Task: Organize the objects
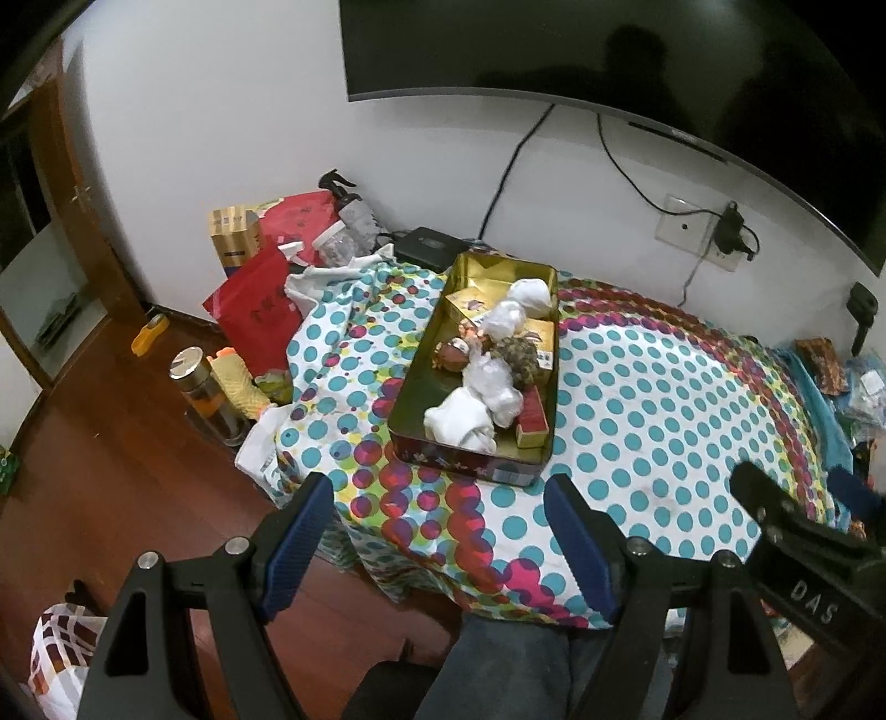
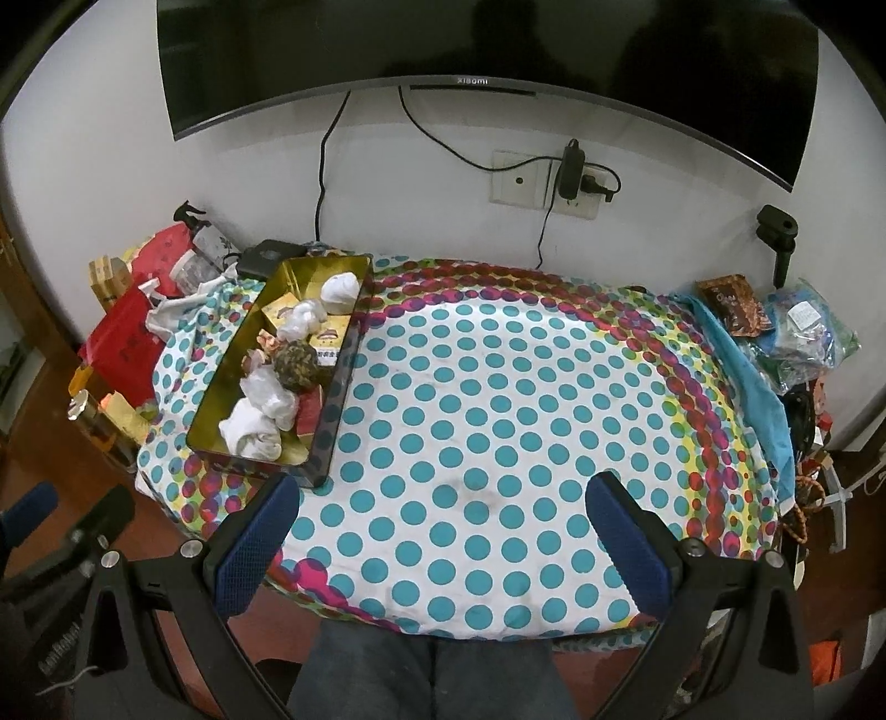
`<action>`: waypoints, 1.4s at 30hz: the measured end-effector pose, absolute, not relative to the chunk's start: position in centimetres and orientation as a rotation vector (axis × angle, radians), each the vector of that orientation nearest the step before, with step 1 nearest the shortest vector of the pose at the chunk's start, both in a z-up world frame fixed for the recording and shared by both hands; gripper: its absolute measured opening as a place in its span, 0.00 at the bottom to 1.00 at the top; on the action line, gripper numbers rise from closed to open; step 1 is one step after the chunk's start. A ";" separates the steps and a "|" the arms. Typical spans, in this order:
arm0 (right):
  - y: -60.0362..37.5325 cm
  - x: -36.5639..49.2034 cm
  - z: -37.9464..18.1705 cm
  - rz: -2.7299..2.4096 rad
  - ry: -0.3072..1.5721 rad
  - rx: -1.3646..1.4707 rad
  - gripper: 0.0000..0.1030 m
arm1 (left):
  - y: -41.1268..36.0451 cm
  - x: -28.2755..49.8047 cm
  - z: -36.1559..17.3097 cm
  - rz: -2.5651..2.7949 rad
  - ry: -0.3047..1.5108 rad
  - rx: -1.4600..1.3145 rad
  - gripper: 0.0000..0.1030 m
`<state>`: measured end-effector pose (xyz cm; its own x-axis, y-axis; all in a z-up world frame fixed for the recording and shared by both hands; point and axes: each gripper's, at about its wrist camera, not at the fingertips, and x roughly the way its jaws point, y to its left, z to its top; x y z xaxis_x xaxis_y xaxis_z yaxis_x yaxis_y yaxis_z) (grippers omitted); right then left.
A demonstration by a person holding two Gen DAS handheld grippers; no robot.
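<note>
A dotted tablecloth [image 2: 498, 387] covers the table below a wall-mounted television [image 2: 470, 50]; the left gripper [image 1: 437, 531] and right gripper [image 2: 443, 531] are held wide open and empty at its near edge, and a gold tin [image 2: 310, 432] of wrapped bundles [image 2: 249, 429] is seen along its left edge

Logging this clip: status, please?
Left gripper open, empty. Right gripper open, empty. Tin box full, on dotted cloth. Nothing in the way.
</note>
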<state>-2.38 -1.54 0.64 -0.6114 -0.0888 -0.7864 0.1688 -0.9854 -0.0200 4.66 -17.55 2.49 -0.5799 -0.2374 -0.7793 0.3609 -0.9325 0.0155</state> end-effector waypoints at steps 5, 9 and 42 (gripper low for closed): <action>-1.1 -2.7 0.1 -2.679 0.110 1.338 1.00 | -17.5 4.4 2.6 -2.522 0.194 1.209 0.78; -1.2 -2.7 0.0 -2.675 0.112 1.341 1.00 | -17.2 4.0 2.2 -2.526 0.191 1.239 0.78; 1.3 -3.6 0.4 -2.784 0.067 1.350 1.00 | -13.6 0.5 1.0 -2.608 0.095 1.347 0.78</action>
